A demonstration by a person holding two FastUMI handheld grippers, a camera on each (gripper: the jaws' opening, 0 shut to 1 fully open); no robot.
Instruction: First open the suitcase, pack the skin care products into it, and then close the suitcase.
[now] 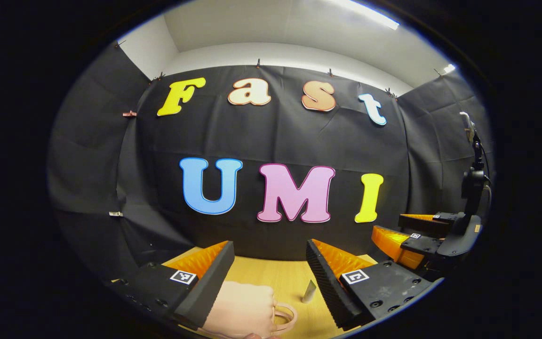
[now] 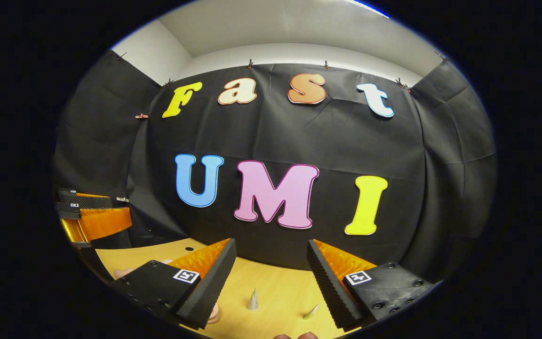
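Observation:
In the left gripper view, a pale pink suitcase (image 1: 243,308) with a loop handle (image 1: 286,318) lies shut on the wooden table (image 1: 280,278), low between my fingers and partly behind the left one. A small silvery tube (image 1: 308,291) stands just right of it. My left gripper (image 1: 270,245) is open and holds nothing. In the right gripper view, two small pointed tubes (image 2: 252,300) (image 2: 311,310) sit on the table ahead of my right gripper (image 2: 271,242), which is open and holds nothing. Pink edges of the suitcase (image 2: 213,314) peek out beside its left finger.
The right gripper (image 1: 388,225) hovers at the right of the left gripper view, beside a black stand (image 1: 472,188). The left gripper (image 2: 123,209) shows at the far left of the right gripper view. The table (image 2: 275,282) has a small hole (image 2: 189,248) and ends at the black cloth wall.

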